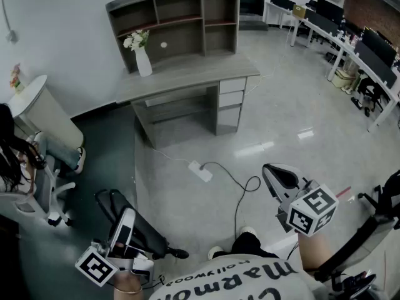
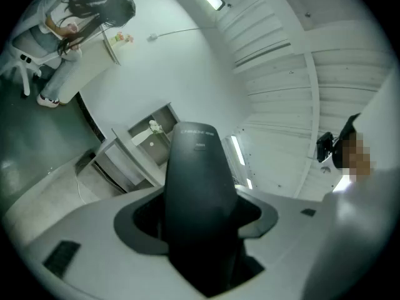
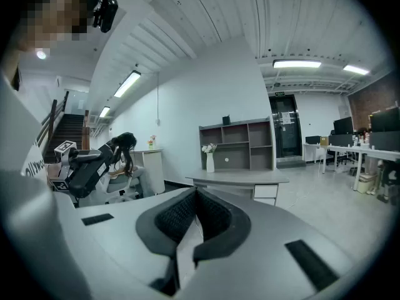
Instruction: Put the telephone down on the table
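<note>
**Item 1: telephone** (image 2: 199, 167). Black handset, long and rounded. It is gripped in the left gripper (image 2: 199, 225) and runs out lengthwise past the jaw tips. It is in the air over the floor at the person's left, well apart from the table (image 1: 187, 75) and not resting on it.

**Item 2: left gripper.** The jaws stand part-way apart and are clamped on the handset's 2 sides.

**Item 3: right gripper** (image 3: 195, 192). The jaws are brought together with nothing between them. It is held at the person's right, facing the table.

**Item 4: table.** Grey desk against the wall, with drawers under its right end. A shelf unit (image 1: 178, 14) stands along its rear edge.

**Item 5: vase** (image 1: 144, 61). White, upright, holding pale flowers. It is near the table's rear left corner, just beside the shelf unit's left end.

**Item 6: power strip** (image 1: 201, 171). White, lying on the floor in front of the table, with its cable trailing.

**Item 7: seated person** (image 1: 15, 167). On a white chair at the far left.
</note>
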A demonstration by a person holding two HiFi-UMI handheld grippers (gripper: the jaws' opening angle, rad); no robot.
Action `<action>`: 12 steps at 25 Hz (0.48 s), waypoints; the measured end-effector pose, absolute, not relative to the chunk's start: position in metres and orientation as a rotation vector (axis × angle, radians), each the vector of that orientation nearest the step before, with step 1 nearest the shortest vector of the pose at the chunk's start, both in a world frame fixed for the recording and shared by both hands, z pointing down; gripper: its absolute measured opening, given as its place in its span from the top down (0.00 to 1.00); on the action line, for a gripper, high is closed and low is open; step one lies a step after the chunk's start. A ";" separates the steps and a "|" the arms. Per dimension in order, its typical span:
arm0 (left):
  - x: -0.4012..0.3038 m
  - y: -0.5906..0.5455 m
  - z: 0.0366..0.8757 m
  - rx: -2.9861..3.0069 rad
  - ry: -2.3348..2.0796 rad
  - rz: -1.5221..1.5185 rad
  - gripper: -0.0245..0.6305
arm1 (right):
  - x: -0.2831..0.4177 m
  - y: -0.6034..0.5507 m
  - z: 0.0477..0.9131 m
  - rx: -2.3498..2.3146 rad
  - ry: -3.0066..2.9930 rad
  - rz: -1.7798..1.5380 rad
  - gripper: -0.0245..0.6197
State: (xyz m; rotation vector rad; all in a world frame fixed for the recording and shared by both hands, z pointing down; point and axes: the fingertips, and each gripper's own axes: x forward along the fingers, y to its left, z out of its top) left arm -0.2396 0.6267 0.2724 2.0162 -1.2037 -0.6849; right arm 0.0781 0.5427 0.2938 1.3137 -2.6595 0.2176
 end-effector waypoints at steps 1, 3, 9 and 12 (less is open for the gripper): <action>-0.240 0.626 0.272 2.015 -1.204 -0.684 0.54 | 0.078 0.542 0.293 1.315 -2.658 0.218 0.95; -0.242 0.625 0.272 2.013 -1.203 -0.684 0.54 | 0.077 0.540 0.292 1.319 -2.657 0.220 0.95; -0.245 0.622 0.267 2.014 -1.195 -0.708 0.54 | 0.073 0.535 0.286 1.338 -2.667 0.241 0.95; -0.246 0.617 0.269 2.002 -1.198 -0.696 0.54 | 0.073 0.529 0.283 1.363 -2.682 0.264 0.95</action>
